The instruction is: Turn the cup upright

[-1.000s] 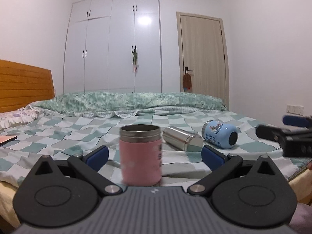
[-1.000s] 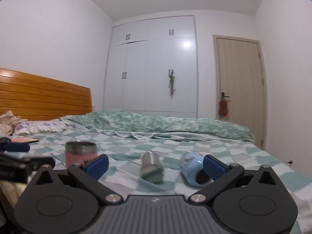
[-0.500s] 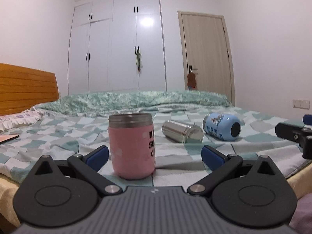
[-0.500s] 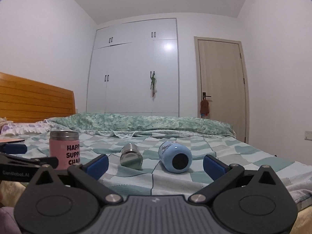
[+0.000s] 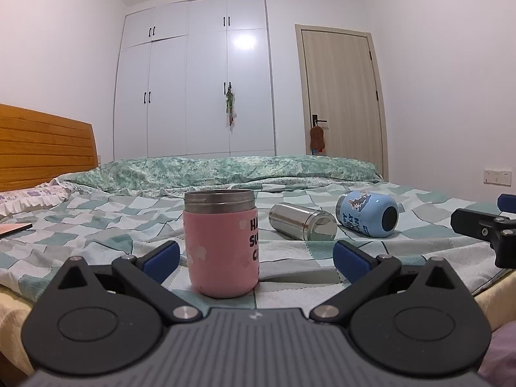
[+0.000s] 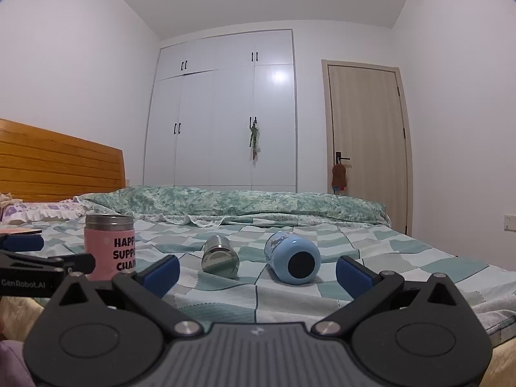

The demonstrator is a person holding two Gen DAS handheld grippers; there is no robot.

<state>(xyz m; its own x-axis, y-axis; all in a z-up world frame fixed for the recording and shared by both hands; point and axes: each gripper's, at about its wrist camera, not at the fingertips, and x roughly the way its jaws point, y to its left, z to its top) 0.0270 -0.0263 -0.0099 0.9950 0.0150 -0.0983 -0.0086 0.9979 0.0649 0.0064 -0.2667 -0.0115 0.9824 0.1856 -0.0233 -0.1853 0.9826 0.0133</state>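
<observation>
On the bed we see three cups in a row. At the left, the pink cup stands upright, steel rim on top, between the wide-open jaws of our left gripper, touching neither pad. To its right the steel cup lies on its side, and just beside it the blue cup also lies on its side, its dark end toward us. Our right gripper hovers with jaws spread wide and holding nothing, facing the steel cup and blue cup.
</observation>
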